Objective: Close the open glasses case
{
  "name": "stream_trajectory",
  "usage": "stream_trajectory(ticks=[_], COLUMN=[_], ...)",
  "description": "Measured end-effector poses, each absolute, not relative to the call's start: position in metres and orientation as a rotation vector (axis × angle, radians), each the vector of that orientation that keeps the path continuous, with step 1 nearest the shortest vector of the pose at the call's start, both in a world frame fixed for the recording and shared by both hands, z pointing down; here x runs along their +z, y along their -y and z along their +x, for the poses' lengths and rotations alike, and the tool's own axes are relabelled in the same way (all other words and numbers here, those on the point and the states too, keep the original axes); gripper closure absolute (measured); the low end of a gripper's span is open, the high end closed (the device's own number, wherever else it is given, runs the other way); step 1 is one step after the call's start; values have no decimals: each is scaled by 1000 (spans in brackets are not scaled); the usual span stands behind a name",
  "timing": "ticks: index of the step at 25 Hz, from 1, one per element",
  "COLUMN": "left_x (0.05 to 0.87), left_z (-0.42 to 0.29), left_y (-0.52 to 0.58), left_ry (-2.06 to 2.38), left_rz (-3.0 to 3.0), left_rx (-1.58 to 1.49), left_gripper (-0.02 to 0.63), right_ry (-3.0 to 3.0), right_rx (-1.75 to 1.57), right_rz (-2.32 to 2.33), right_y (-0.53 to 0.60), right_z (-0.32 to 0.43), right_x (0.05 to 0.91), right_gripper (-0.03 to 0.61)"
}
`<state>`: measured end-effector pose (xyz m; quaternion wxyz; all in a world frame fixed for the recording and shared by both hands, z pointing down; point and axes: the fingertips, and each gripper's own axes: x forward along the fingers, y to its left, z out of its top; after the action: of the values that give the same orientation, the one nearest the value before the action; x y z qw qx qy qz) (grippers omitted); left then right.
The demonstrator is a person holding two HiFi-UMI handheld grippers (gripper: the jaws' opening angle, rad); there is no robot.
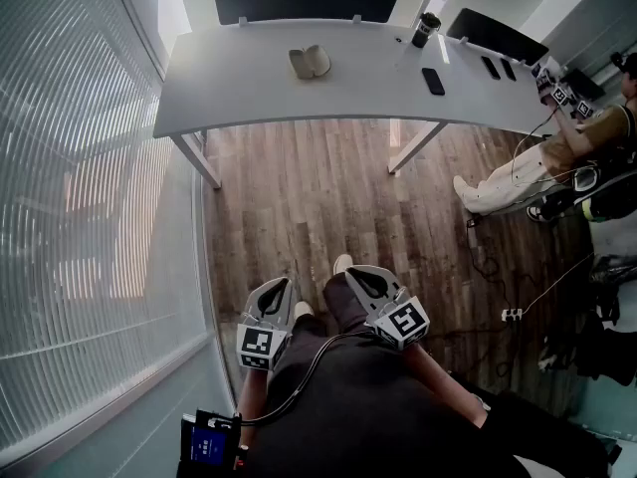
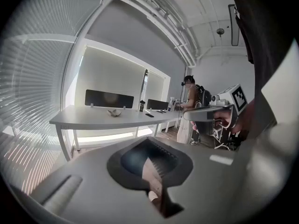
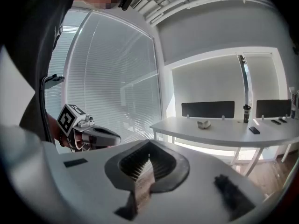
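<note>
The open glasses case [image 1: 310, 62] is pale beige and lies spread open on the white table [image 1: 249, 78], far ahead of me. It shows small in the left gripper view [image 2: 114, 112] and in the right gripper view [image 3: 203, 123]. Both grippers hang close to my body over the wooden floor, well short of the table. My left gripper [image 1: 275, 295] [image 2: 149, 143] is shut with nothing between its jaws. My right gripper [image 1: 366, 279] [image 3: 148, 147] is also shut and holds nothing.
A black phone [image 1: 433, 81] and a dark cup [image 1: 426, 29] sit on the table's right part. A seated person [image 1: 582, 137] is at the far right. Cables and a power strip [image 1: 512, 314] lie on the floor. A glass wall with blinds [image 1: 80, 217] runs along my left.
</note>
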<state>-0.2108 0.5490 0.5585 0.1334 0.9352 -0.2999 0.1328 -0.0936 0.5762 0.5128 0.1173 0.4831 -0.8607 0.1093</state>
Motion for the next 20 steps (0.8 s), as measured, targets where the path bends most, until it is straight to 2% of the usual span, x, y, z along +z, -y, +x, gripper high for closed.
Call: stream_trajectory(ticks=[20], left_x=[569], left_z=[-116], left_y=[-468], left_ry=[916], left_rz=[2709], left_rx=[517], left_gripper=[607], right_ry=[2506], right_rx=[406], right_rz=[1510], right_y=[-488], right_z=[29], right_x=[525], right_gripper=[574])
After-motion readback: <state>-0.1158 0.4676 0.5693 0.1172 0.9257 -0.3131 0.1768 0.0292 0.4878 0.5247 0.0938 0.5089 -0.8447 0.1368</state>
